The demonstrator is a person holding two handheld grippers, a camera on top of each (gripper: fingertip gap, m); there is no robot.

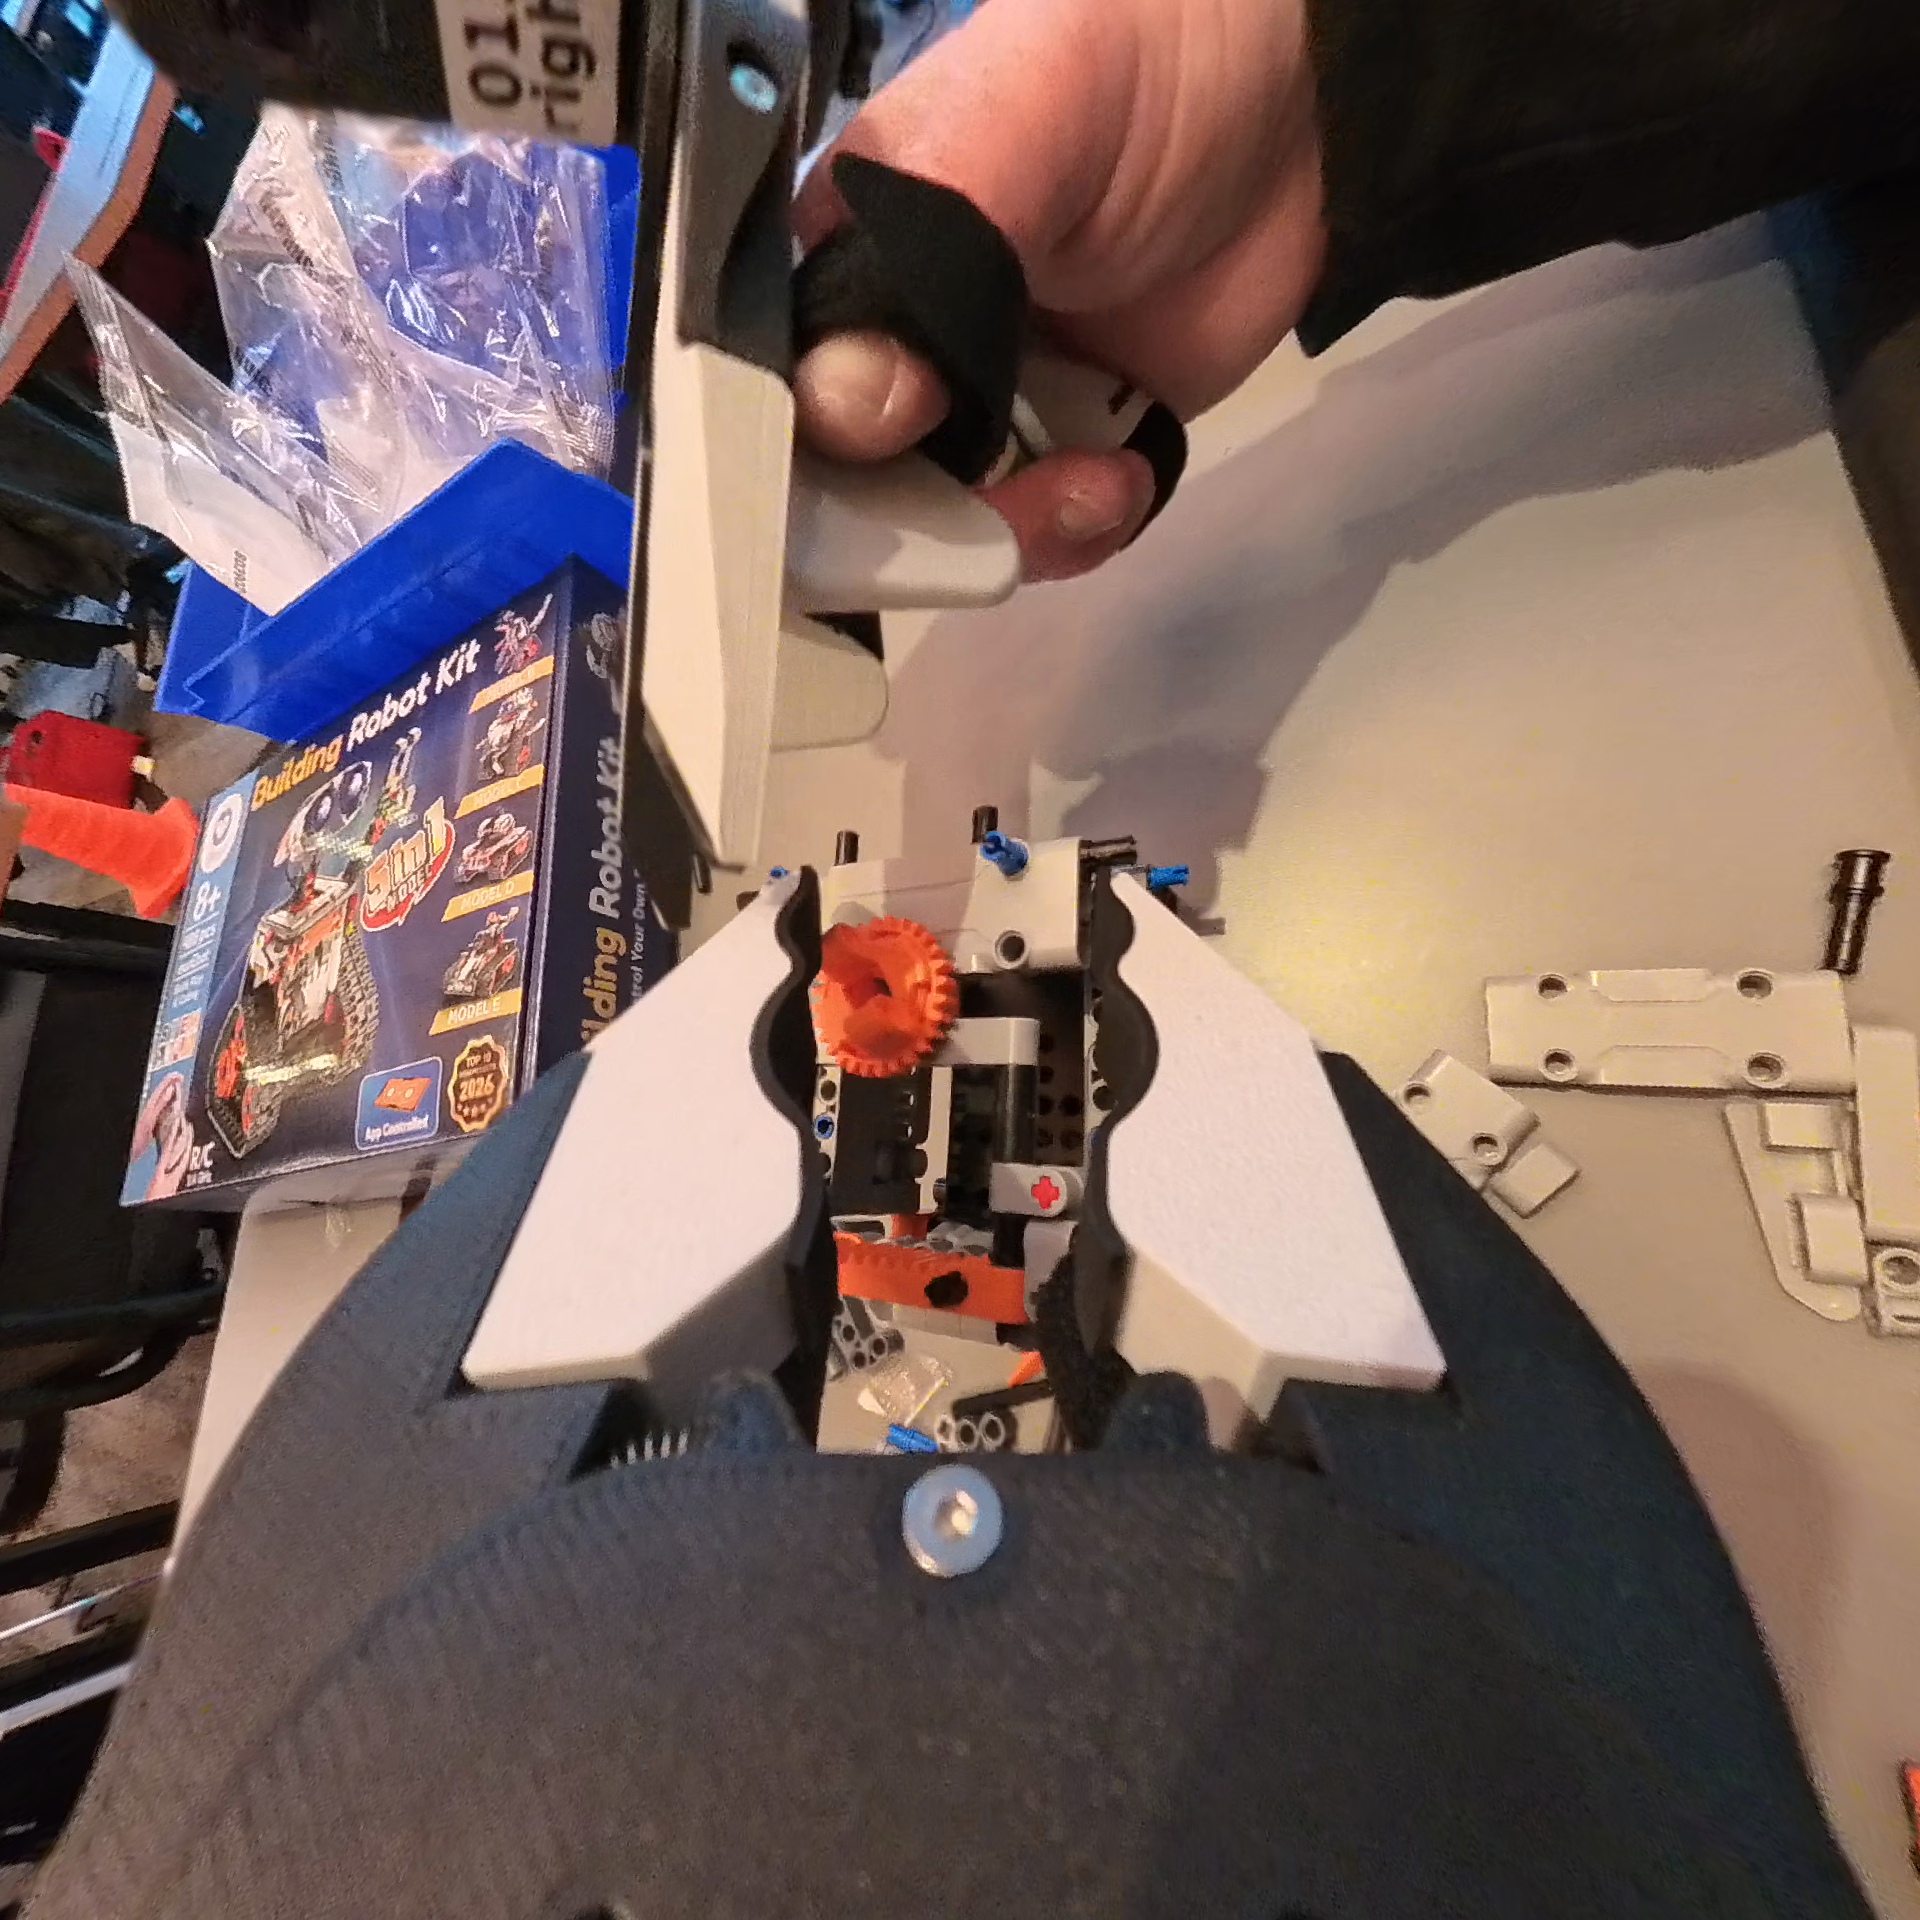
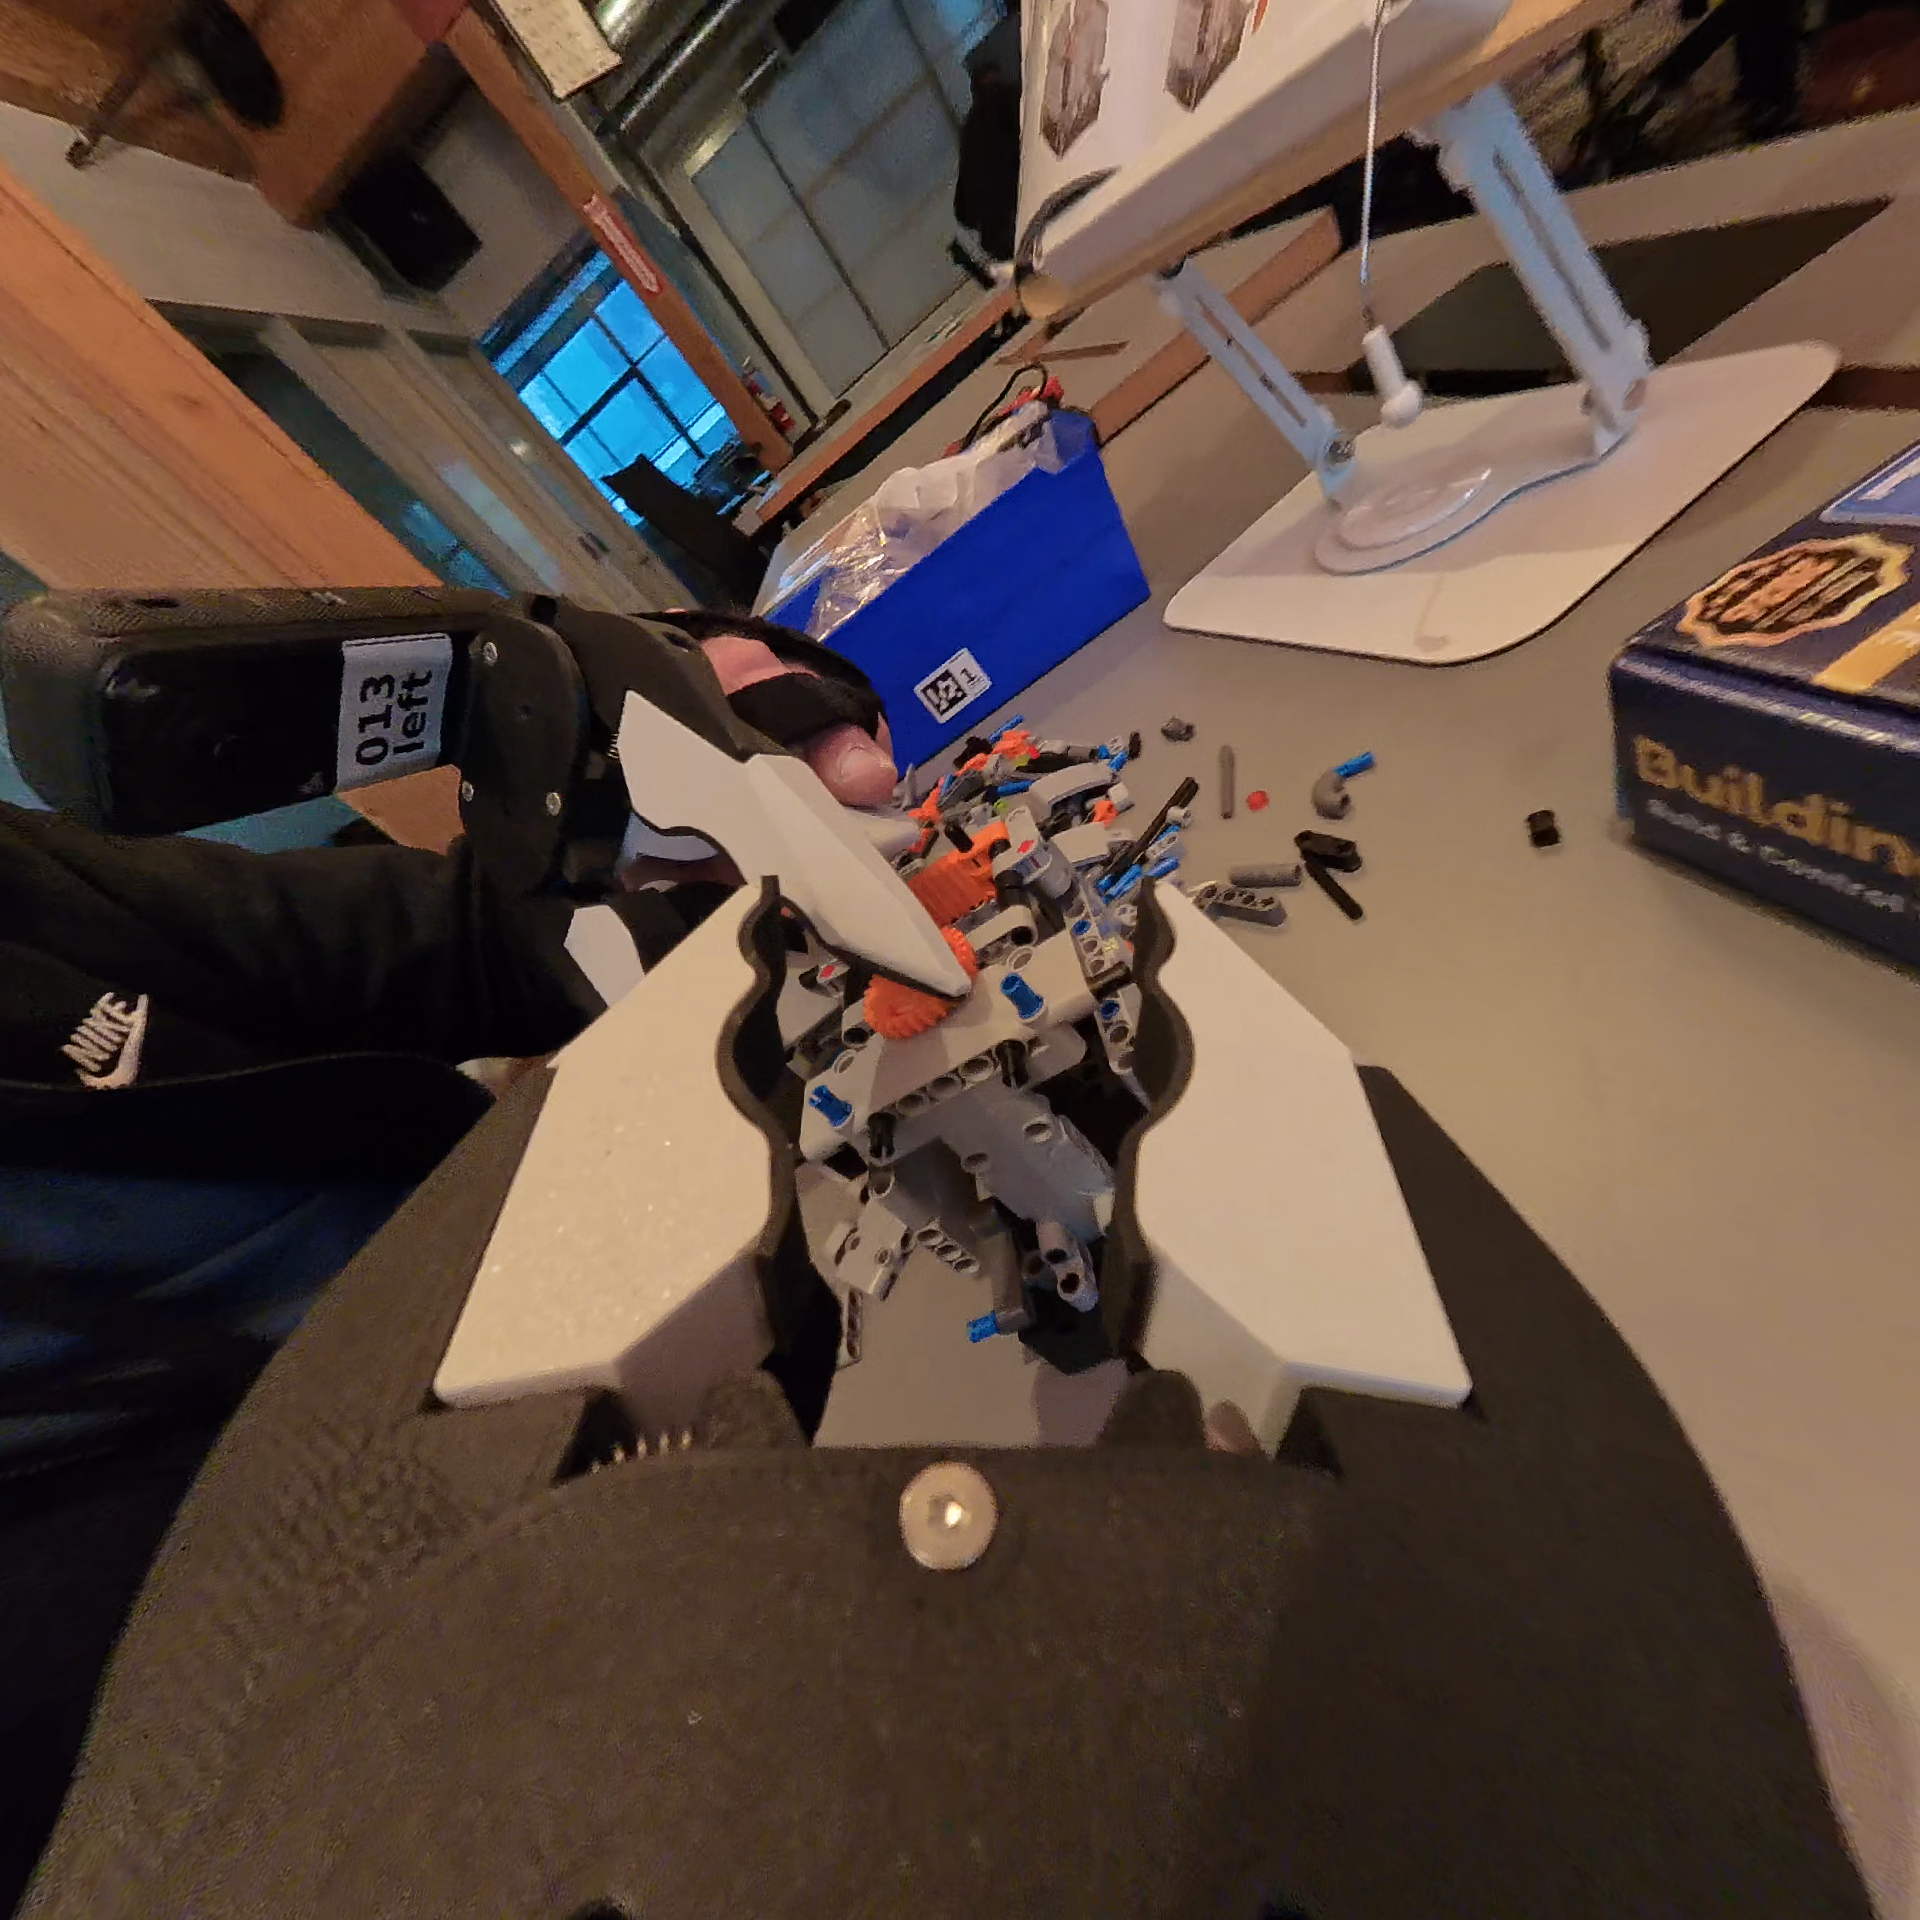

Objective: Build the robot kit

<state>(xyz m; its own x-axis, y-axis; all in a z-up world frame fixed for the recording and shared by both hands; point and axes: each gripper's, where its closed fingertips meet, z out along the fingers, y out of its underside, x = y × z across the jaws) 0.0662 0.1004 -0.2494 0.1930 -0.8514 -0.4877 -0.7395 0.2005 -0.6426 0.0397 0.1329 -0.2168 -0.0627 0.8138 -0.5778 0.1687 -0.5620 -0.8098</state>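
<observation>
The model (image 1: pixel 956 1081) is clamped by the left gripper (image 1: pixel 951 894); beside its gear (image 1: pixel 883 997), the right gripper (image 2: pixel 951 904) also holds it.

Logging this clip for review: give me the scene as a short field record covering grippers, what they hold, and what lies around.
left gripper: shut on the brick assembly, sides clamped by both fingers
right gripper: jaws around the same brick assembly; contact unclear
orange gear: on the assembly, beside the left finger
loose grey panels: on the table, right of the assembly
loose parts pile: beyond the assembly
kit box: upright at the table's edge
blue bin: holds plastic bags
white stand: on the far table
</observation>
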